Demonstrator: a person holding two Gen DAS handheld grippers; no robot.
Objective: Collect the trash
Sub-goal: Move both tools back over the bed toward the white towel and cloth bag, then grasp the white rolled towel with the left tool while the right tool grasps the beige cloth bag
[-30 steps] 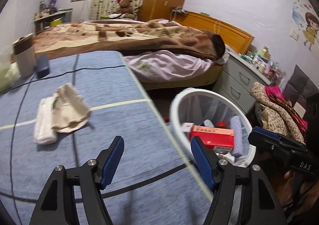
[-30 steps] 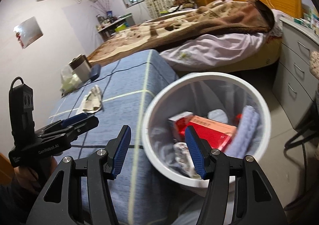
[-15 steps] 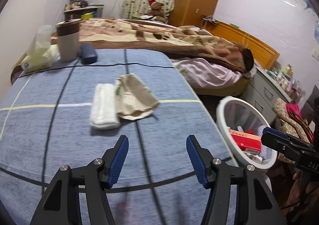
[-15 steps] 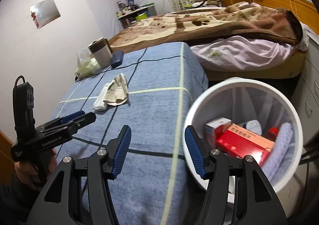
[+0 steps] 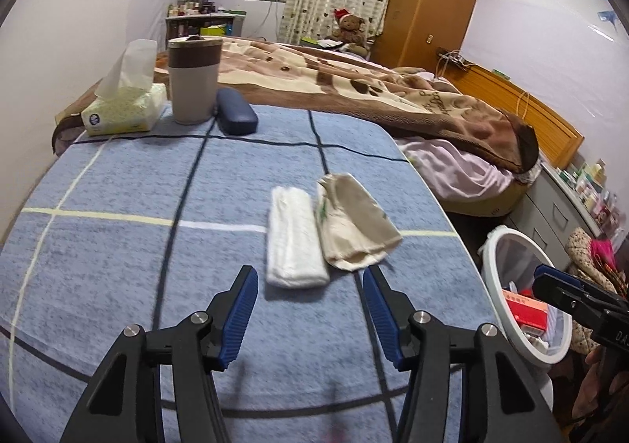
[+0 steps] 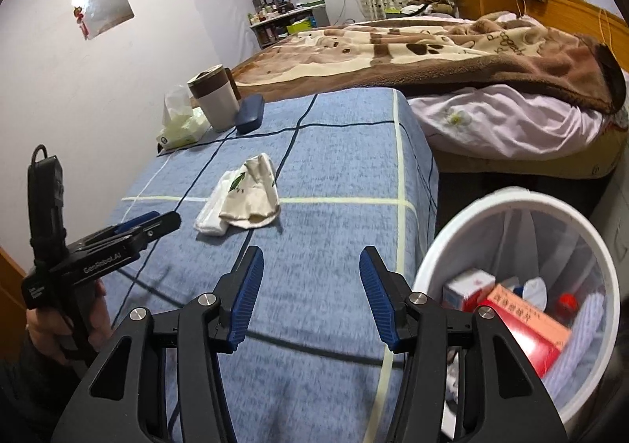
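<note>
Left hand-held gripper (image 5: 310, 309) tilted over blue tablecloth (image 5: 118, 246)

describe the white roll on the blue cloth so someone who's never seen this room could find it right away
Start at the table with the blue checked cloth beside the bed. Near its middle two soft things lie side by side and touching, ahead of the left gripper, whose empty jaws are closing. The white roll is the plain white, ribbed one; its neighbour is a beige pouch with a green leaf print.

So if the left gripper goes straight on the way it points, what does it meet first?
Most likely the white folded cloth, just ahead of the left gripper; its empty jaws are closing. The beige pouch lies touching it on the right. Depth is unclear; the blue tablecloth might come first.
</note>
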